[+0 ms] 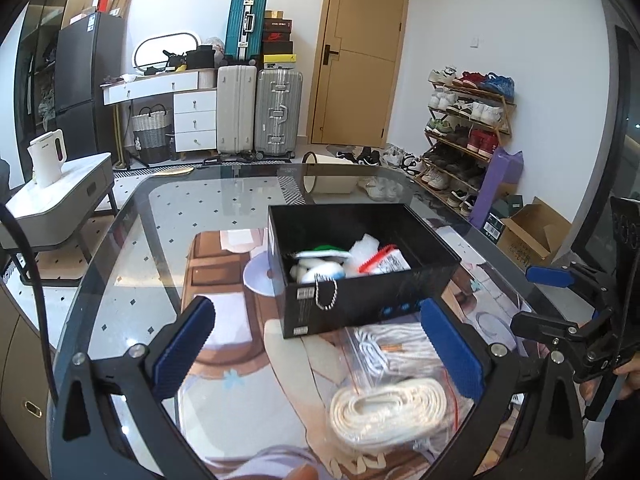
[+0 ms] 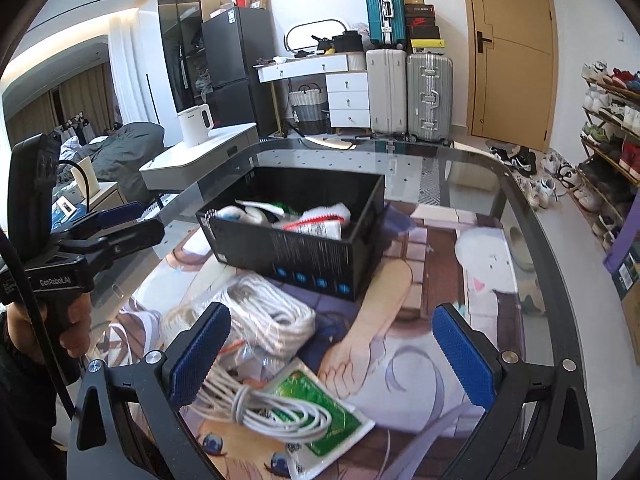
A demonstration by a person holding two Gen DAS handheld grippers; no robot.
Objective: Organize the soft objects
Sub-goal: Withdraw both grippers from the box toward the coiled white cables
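Closest to the left lens, found a flat white webbing roll [image 1: 384,412] sealed in a crinkled clear bag, near the counter's [image 1: 180,216] front edge. Held the left tongs [image 1: 318,312] spread wide above it, gripping nothing. Held the right tongs [image 2: 332,316] equally released, over a coiled white cable [image 2: 272,408] resting on a glossy green packet [image 2: 320,412]. Noted a thick white rope bundle [image 2: 264,316], also bagged, between those and the black box [image 2: 304,252]. Placed the box toward the middle of the glass counter, open-topped, rigid card walls, already part filled with plush and padded pieces; a bead chain [image 1: 326,292] draped over its front wall.

Judged the step in hand as picking the next loose item for the box. Advised closing on the bulk of a bundle, not on slack film alone, since slippery plastic would likely slide between ribbed blue pads. Advised pinching the cable across its bound waist so the loops stayed together. Advised lifting clear of the box's front wall before lowering, and releasing low, so springy rope settled rather than spilled over the rim. Expected the webbing to compress readily, the packet to bend.
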